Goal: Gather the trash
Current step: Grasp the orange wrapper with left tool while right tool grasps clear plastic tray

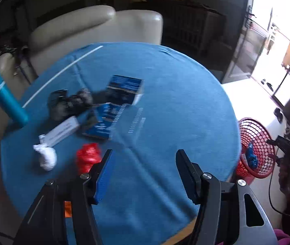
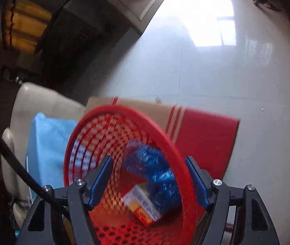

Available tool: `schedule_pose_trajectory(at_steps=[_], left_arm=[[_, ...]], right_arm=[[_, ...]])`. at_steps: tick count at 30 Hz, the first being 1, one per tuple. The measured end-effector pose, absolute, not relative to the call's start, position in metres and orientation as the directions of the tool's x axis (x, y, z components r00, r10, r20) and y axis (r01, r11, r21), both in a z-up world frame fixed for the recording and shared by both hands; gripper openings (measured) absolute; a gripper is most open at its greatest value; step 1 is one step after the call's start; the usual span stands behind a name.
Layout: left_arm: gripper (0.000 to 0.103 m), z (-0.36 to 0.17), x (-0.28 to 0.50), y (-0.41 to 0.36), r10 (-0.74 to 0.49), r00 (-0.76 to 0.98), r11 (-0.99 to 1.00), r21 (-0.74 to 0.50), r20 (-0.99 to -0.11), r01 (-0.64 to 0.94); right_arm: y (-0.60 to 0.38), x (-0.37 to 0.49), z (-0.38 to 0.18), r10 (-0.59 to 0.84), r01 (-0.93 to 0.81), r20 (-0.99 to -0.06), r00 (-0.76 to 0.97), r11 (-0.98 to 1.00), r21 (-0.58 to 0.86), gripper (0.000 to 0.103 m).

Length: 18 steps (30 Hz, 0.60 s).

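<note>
In the left wrist view my left gripper (image 1: pixel 143 155) is open and empty above the blue-clothed round table (image 1: pixel 175 102). A crumpled red wrapper (image 1: pixel 88 156) lies just left of its left finger, and a crumpled white paper ball (image 1: pixel 46 157) lies further left. A red mesh basket (image 1: pixel 255 147) stands off the table's right edge. In the right wrist view my right gripper (image 2: pixel 148 159) is open and empty over the red basket (image 2: pixel 79 138), which holds a crumpled blue wrapper (image 2: pixel 155 169) and a small orange and white carton (image 2: pixel 142 204).
On the table lie a black camera (image 1: pixel 69 102), blue booklets (image 1: pixel 124 89), a white box (image 1: pixel 63 131) and a teal bottle (image 1: pixel 6 98). A cream sofa (image 1: pixel 95 26) stands behind. A red and brown cardboard box (image 2: pixel 204 140) sits behind the basket on the pale tiled floor (image 2: pixel 226 71).
</note>
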<state>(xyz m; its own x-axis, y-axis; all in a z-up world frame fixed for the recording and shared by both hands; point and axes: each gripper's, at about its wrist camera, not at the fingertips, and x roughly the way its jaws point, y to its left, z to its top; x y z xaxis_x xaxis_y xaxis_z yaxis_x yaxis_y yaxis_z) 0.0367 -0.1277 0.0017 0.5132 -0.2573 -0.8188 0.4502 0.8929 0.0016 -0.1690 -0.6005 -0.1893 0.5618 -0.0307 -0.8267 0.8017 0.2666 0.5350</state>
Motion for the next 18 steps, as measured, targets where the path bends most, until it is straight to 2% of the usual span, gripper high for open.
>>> schedule_pose_trajectory(at_steps=[6, 9, 11, 14, 18], left_arm=[[0.063, 0.002, 0.041, -0.087, -0.213, 0.566, 0.923, 0.025, -0.796, 0.383], [0.066, 0.004, 0.036, -0.059, -0.161, 0.599, 0.935, 0.073, -0.784, 0.348], [0.067, 0.005, 0.031, -0.038, -0.119, 0.613, 0.948, 0.094, -0.781, 0.304], [0.069, -0.007, 0.029, 0.001, -0.079, 0.600, 0.973, 0.069, -0.796, 0.219], [0.069, -0.033, 0.021, 0.034, -0.074, 0.553, 0.990, 0.006, -0.830, 0.142]], right_arm=[[-0.606, -0.189, -0.159, -0.224, 0.847, -0.822, 0.523, 0.243, 0.472, 0.075], [-0.595, -0.180, -0.111, -0.358, 0.850, -0.781, 0.511, 0.343, 0.399, 0.075], [-0.581, -0.159, -0.088, -0.377, 0.817, -0.744, 0.551, 0.424, 0.390, 0.075], [-0.537, -0.110, -0.052, -0.309, 0.695, -0.692, 0.652, 0.608, 0.383, 0.075], [-0.446, -0.021, -0.033, -0.016, 0.412, -0.678, 0.735, 0.805, 0.428, 0.075]])
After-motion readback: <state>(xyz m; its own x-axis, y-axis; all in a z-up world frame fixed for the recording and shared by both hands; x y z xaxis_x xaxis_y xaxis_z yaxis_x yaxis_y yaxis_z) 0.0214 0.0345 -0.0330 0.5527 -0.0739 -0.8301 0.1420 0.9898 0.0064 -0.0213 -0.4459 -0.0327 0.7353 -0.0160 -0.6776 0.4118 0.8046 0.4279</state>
